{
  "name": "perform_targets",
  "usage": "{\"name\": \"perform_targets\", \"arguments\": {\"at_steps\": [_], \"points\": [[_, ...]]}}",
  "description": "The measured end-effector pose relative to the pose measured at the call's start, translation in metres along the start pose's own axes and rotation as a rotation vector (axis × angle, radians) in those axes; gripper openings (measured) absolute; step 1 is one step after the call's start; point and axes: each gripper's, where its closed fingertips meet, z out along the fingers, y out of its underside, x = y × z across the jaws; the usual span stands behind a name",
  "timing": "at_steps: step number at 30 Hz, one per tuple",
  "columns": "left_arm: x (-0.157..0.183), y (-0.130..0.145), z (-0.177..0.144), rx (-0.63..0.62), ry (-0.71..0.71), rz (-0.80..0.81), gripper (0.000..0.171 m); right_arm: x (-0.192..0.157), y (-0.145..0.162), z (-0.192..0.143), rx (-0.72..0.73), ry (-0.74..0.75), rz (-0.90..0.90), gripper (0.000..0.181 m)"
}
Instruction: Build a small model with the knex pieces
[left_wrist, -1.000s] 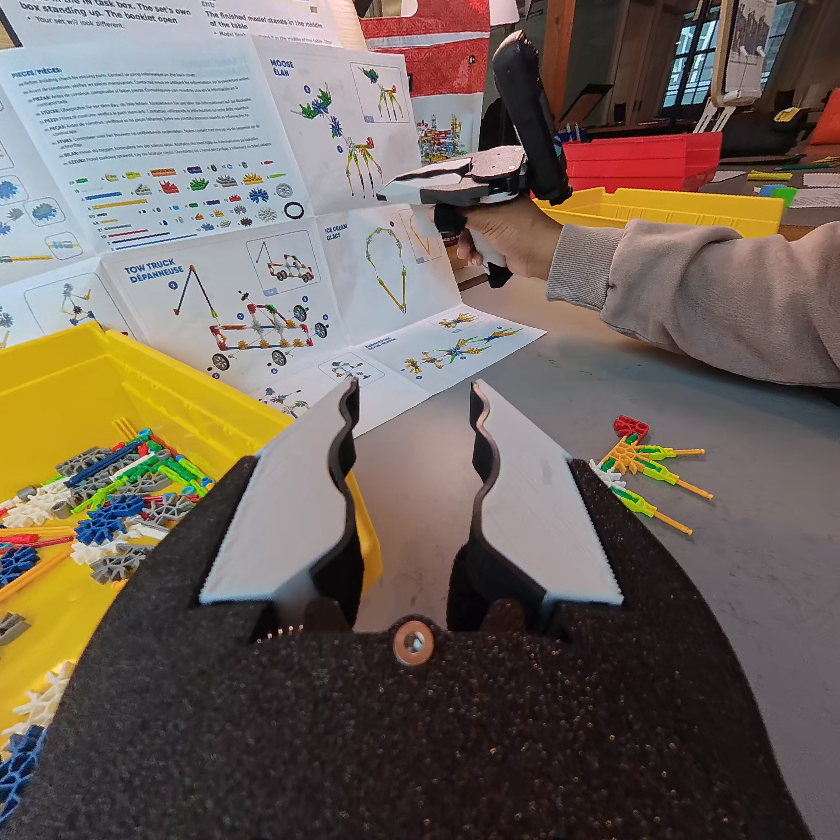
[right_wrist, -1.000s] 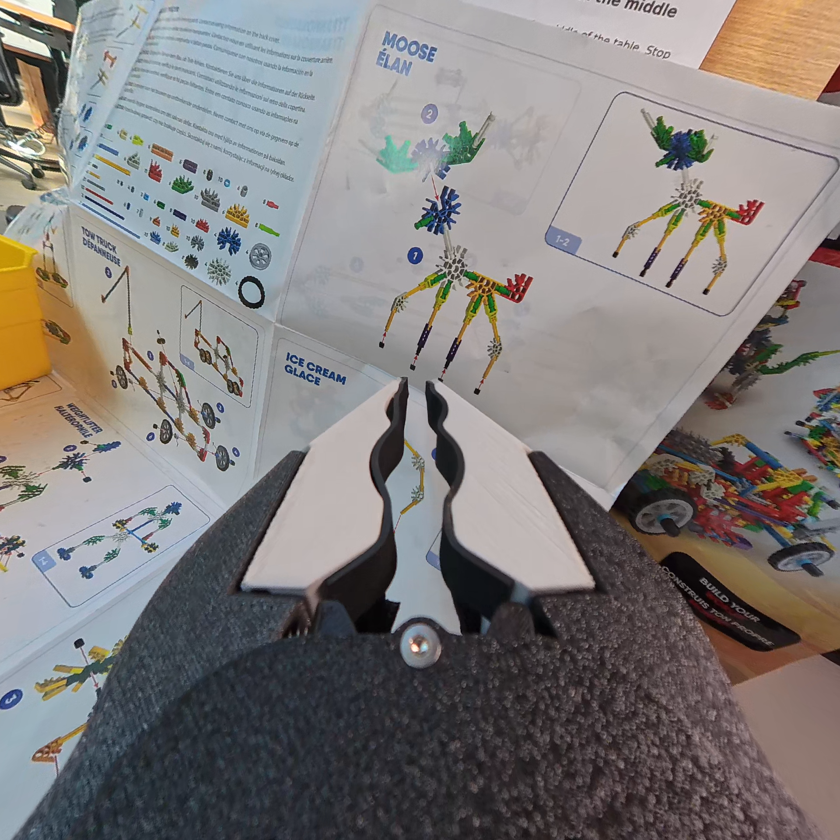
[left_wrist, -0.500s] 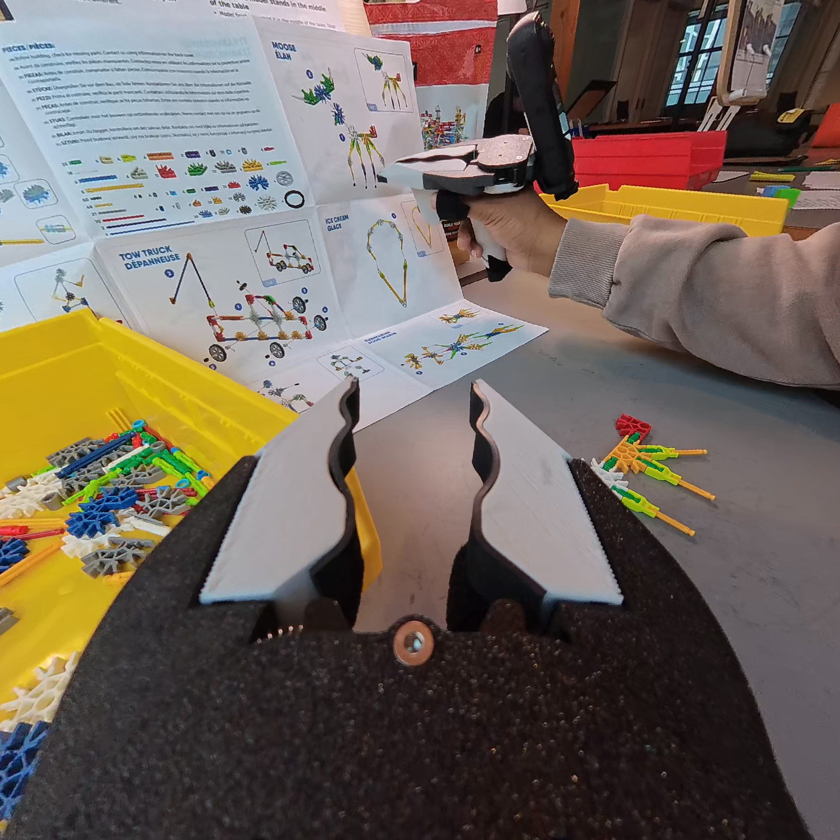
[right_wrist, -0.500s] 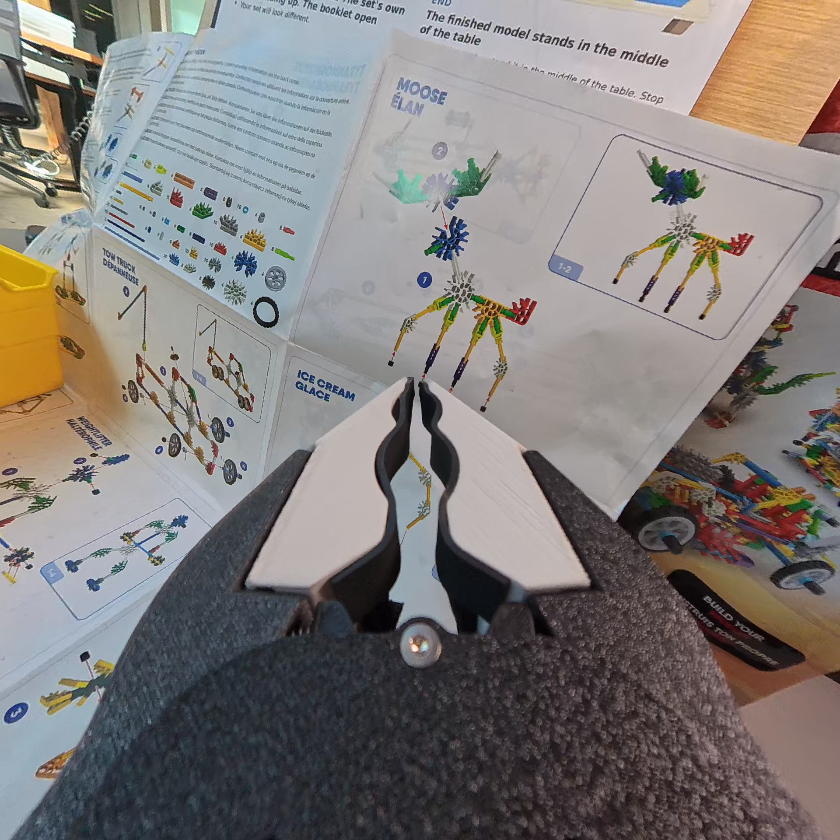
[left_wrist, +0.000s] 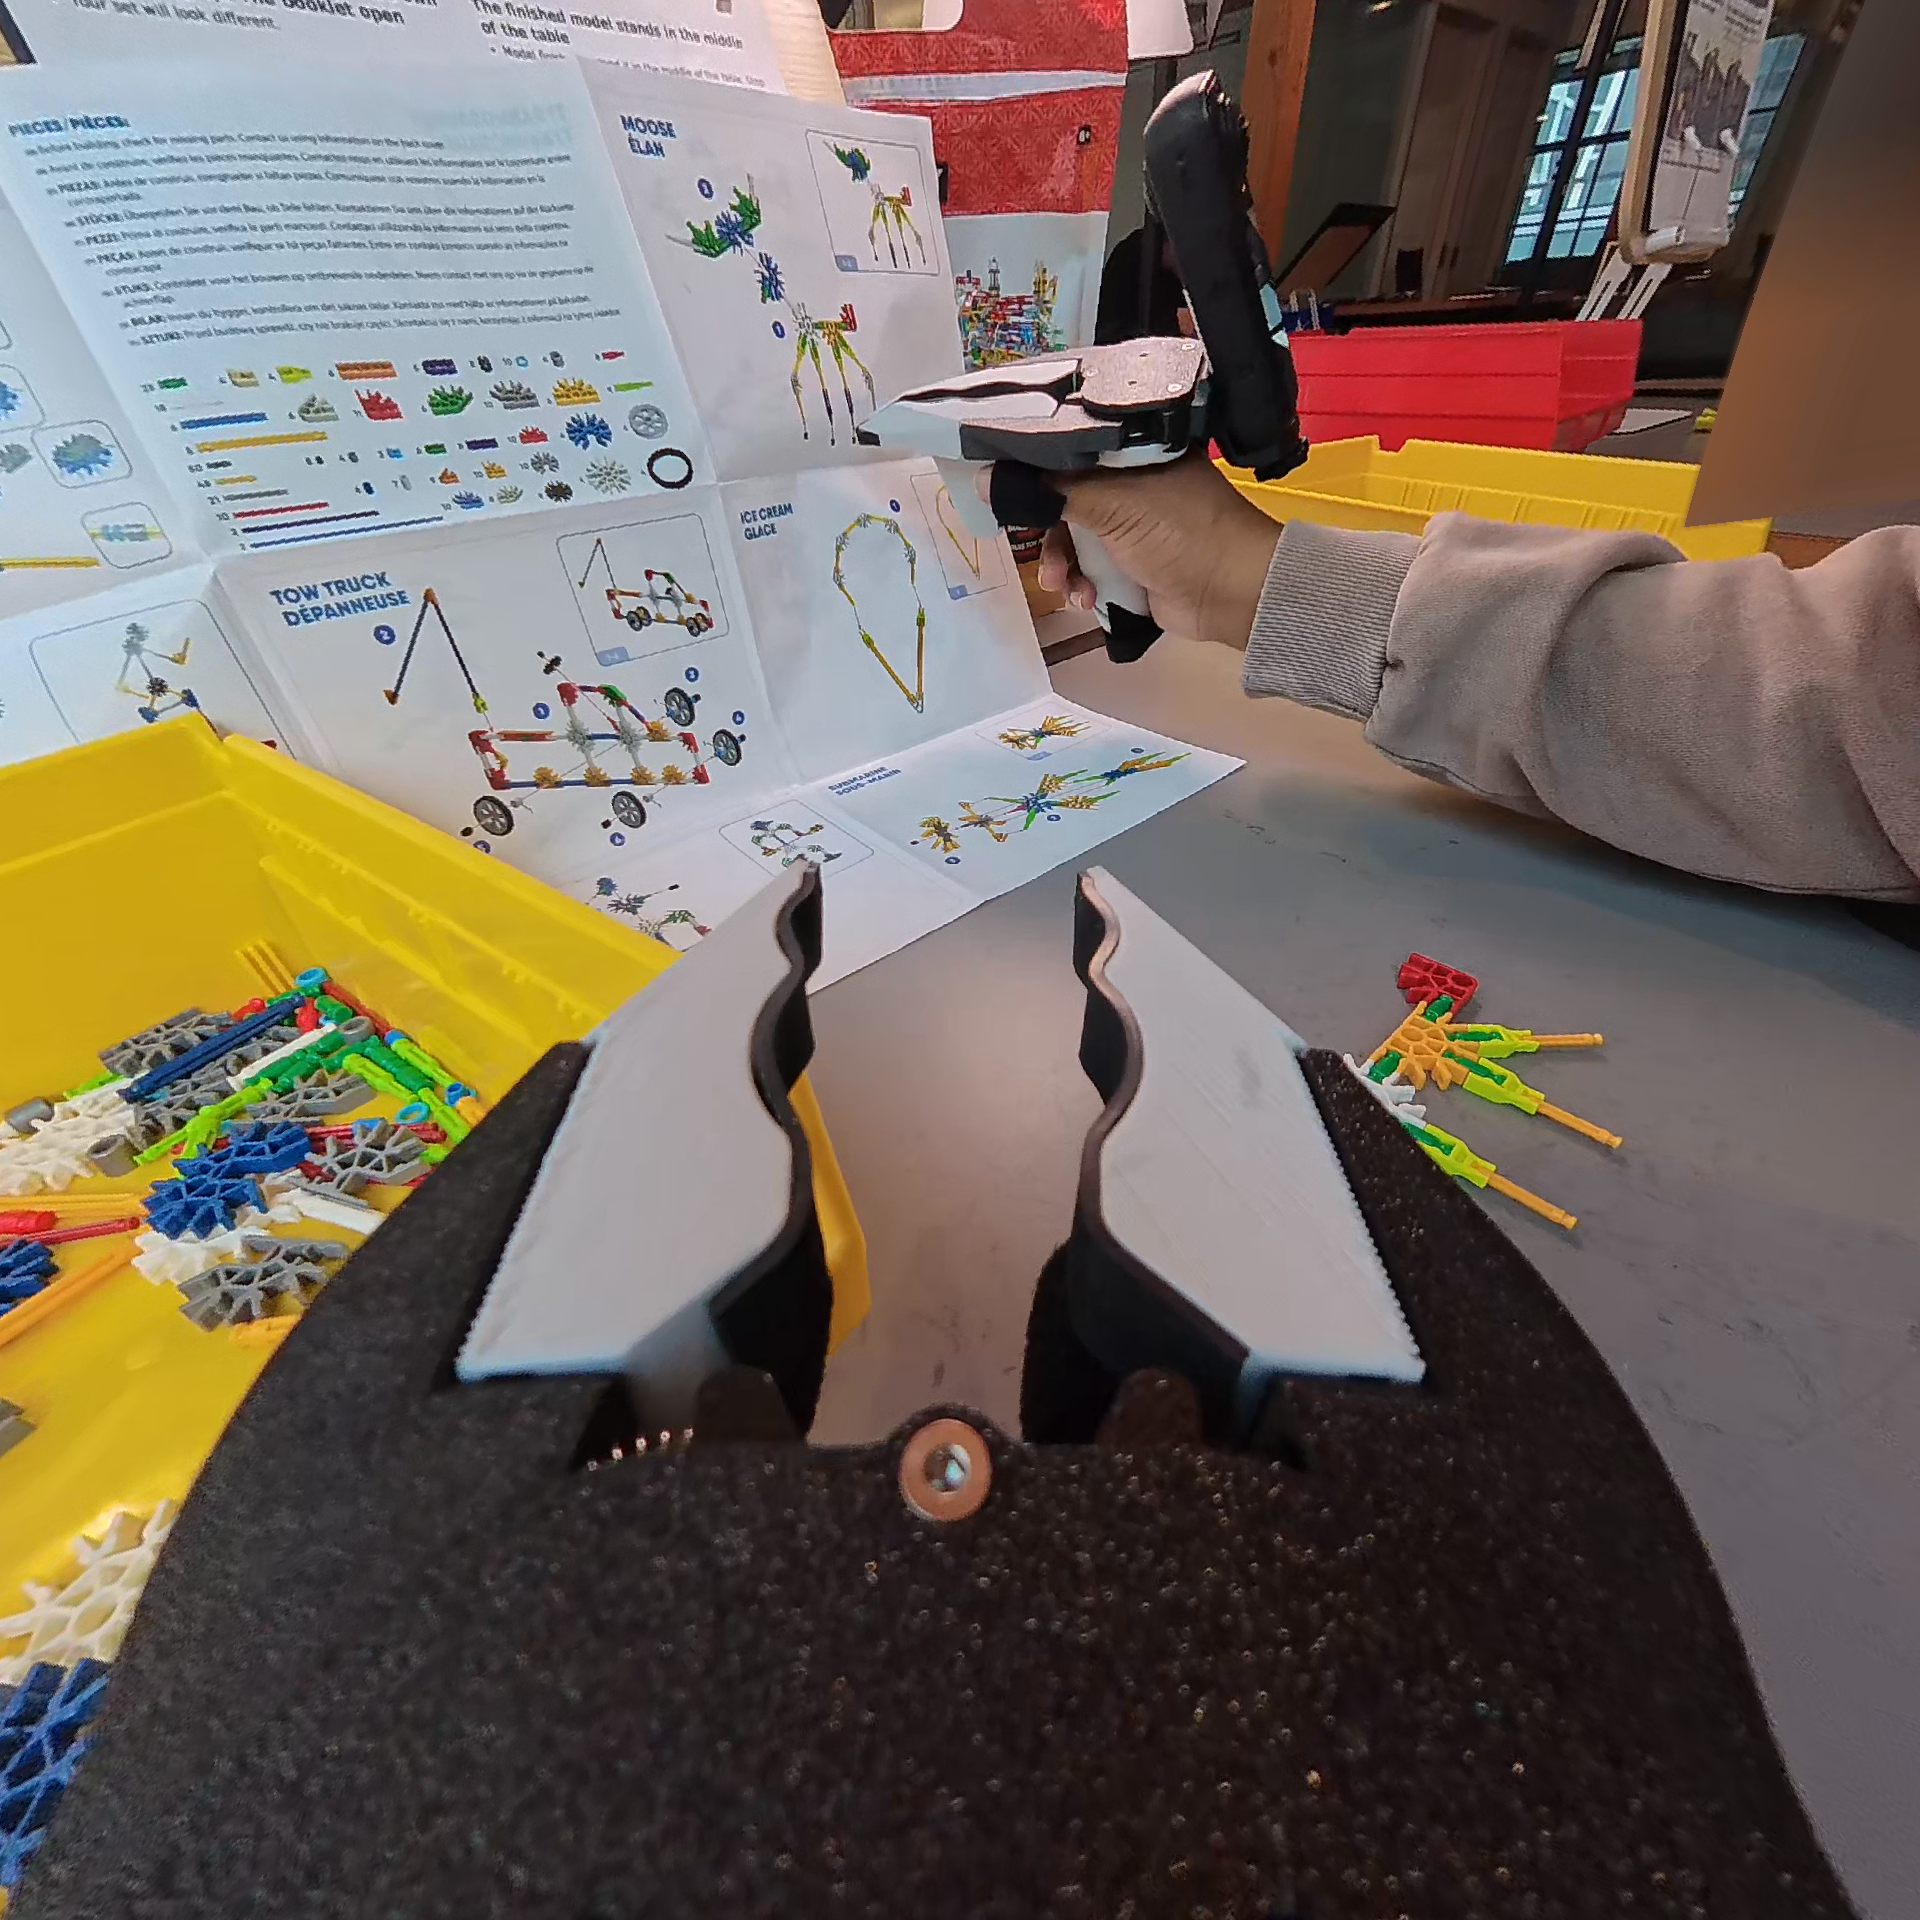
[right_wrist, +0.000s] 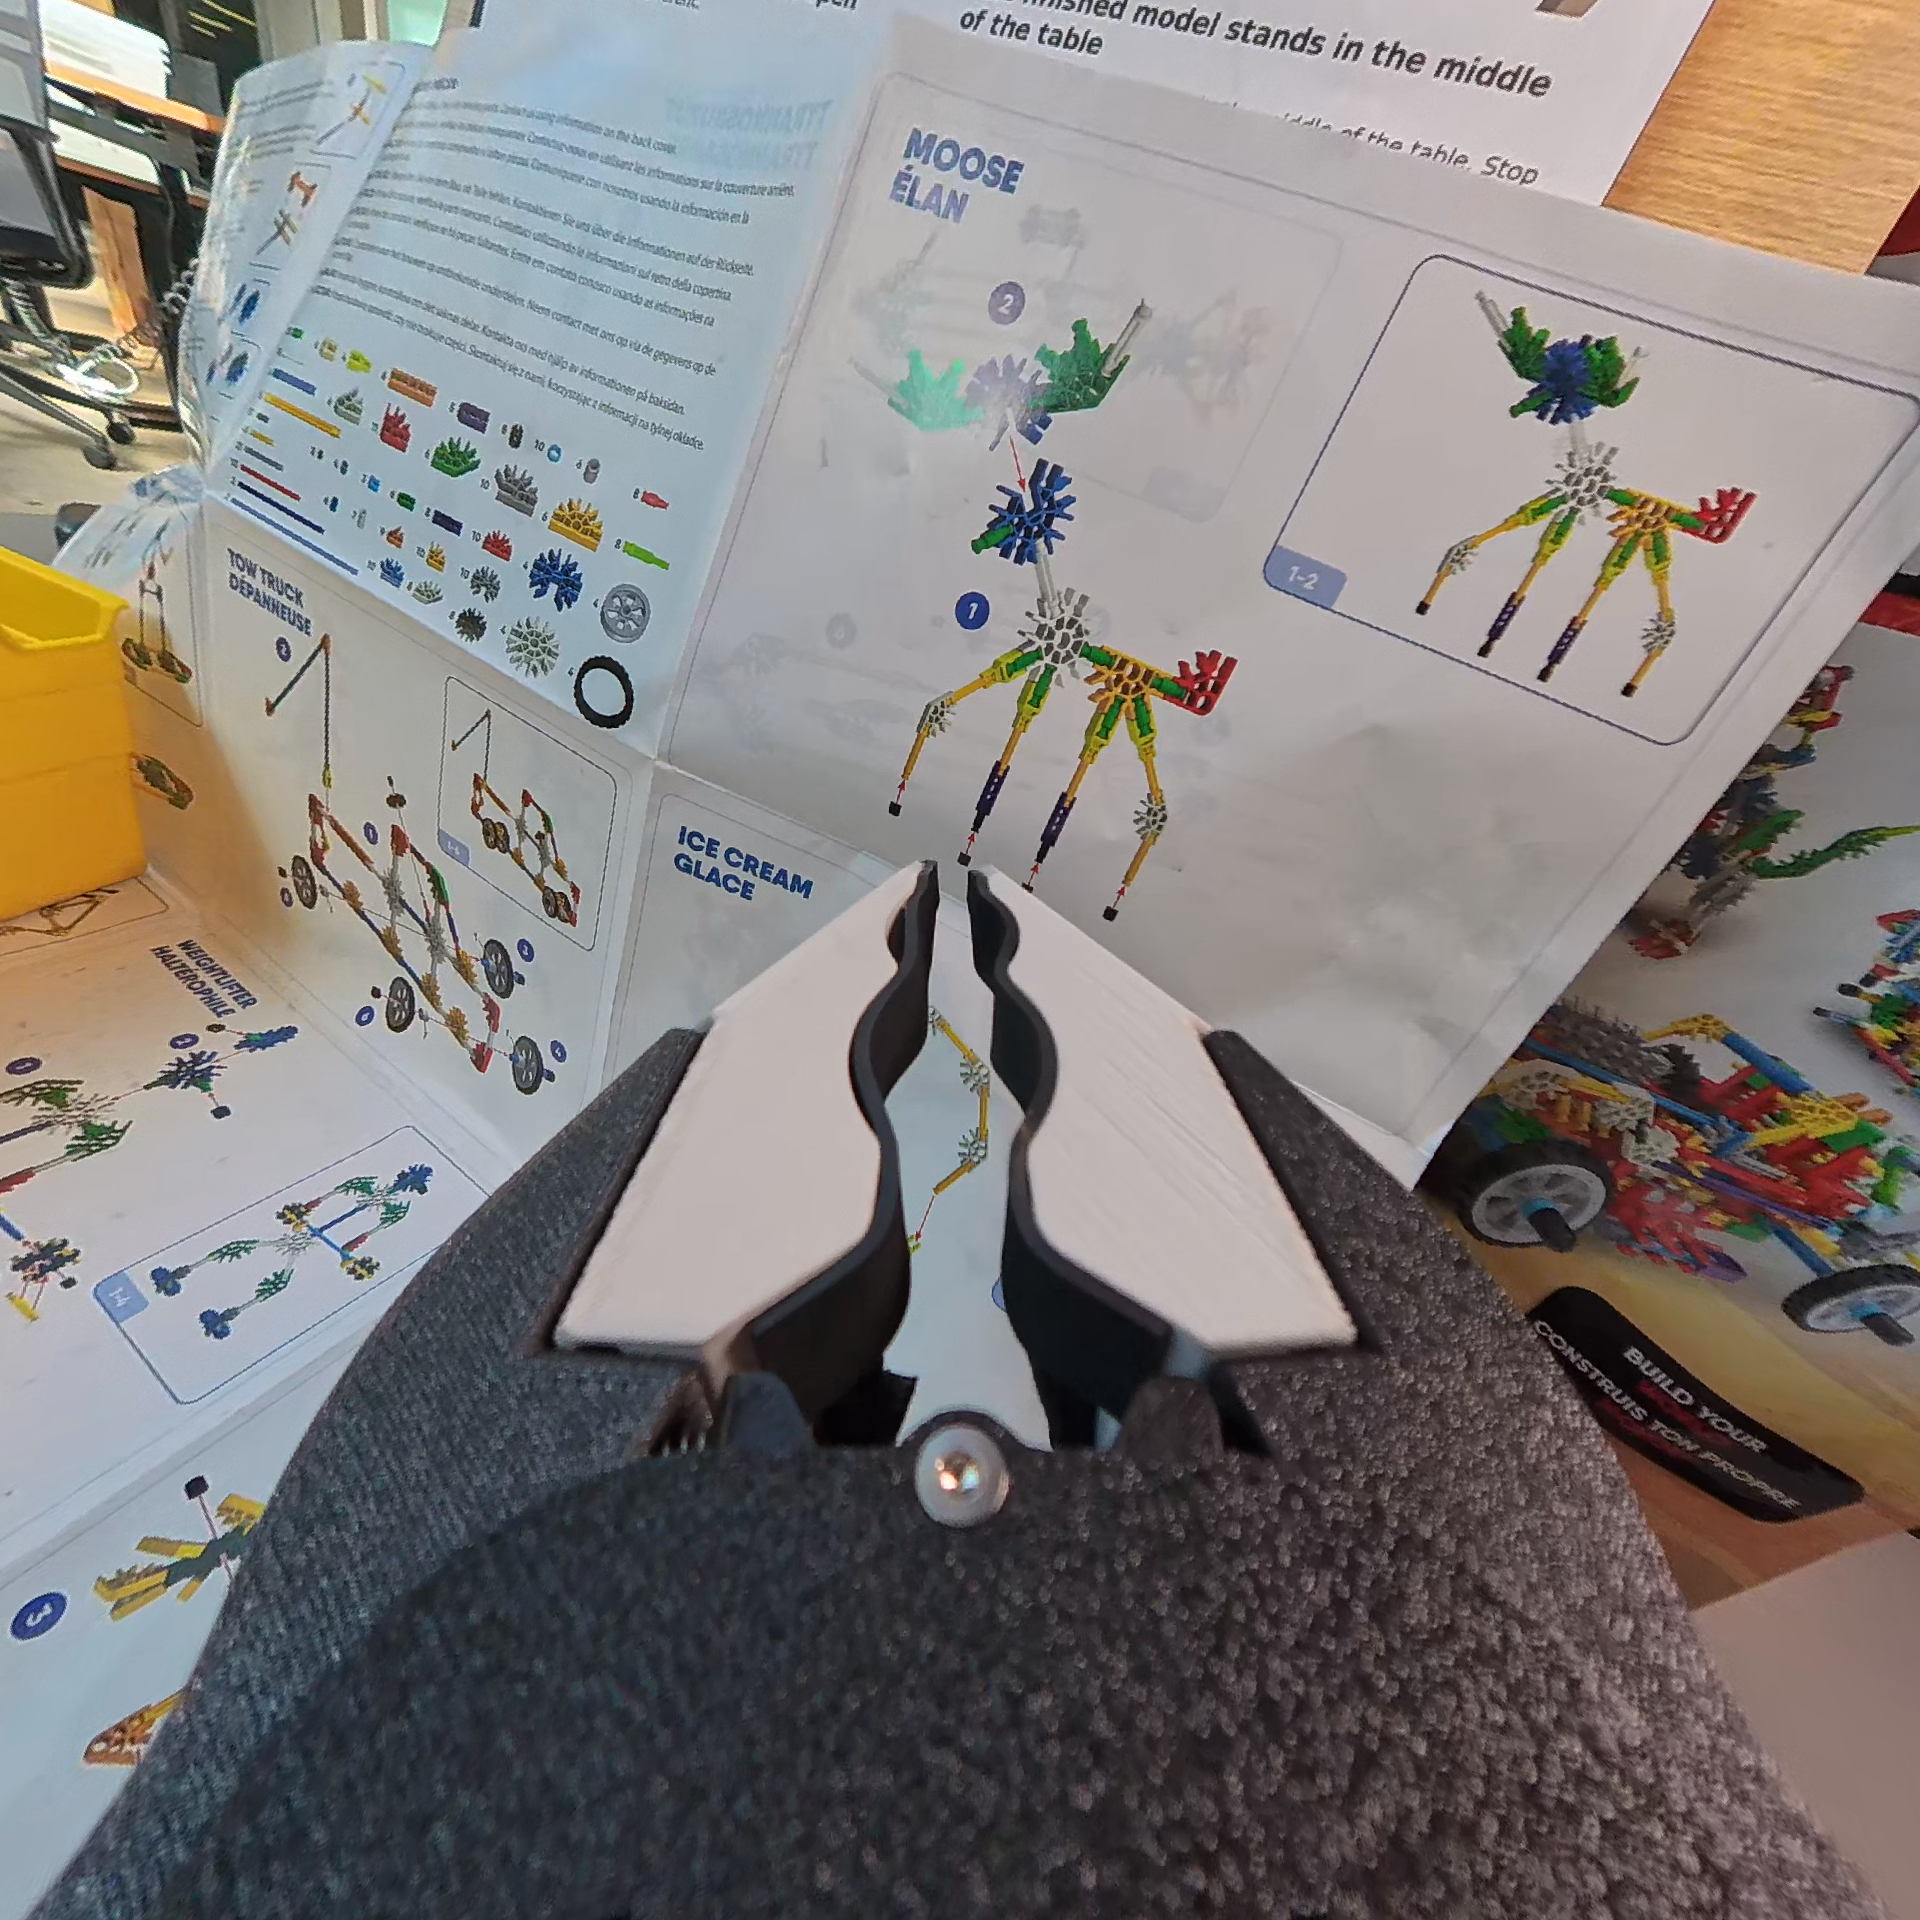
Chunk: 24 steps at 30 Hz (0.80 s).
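Observation:
My left gripper (left_wrist: 945, 883) is open and empty, held above the grey table (left_wrist: 1714, 1299). It sits between a yellow bin (left_wrist: 416, 914) of loose construction pieces (left_wrist: 239, 1132) on its left and a small assembly (left_wrist: 1455, 1070) of red, orange, white and green pieces with yellow rods on its right. My right gripper (right_wrist: 951, 873) is shut and empty, with only a thin slit between its tips. It points at an unfolded instruction sheet (right_wrist: 1039, 520) standing upright. In the left wrist view it (left_wrist: 873, 431) is held by a hand (left_wrist: 1164, 551) in front of the sheet (left_wrist: 468, 416).
A grey-sleeved forearm (left_wrist: 1610, 675) lies across the table's right side. A red bin (left_wrist: 1455, 384) and another yellow bin (left_wrist: 1507, 488) stand behind. A toy box (right_wrist: 1714, 1143) with pictured models stands behind the sheet on the right. The near yellow bin's corner (right_wrist: 52, 727) shows at far left. The left gripper's tips are roughly 35 cm from the right gripper's.
My right gripper's jaws have narrowed from a small gap to almost touching, and it has shifted slightly in front of the sheet. My left gripper has stayed open and nearly still.

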Motion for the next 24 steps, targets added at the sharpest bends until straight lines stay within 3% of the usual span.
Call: {"name": "perform_targets", "arguments": {"at_steps": [24], "points": [[0.0013,-0.0029,-0.0026,0.005,0.003,0.017,0.048,-0.0023,0.0060,0.0004,-0.016,-0.015,0.003,0.008]]}}
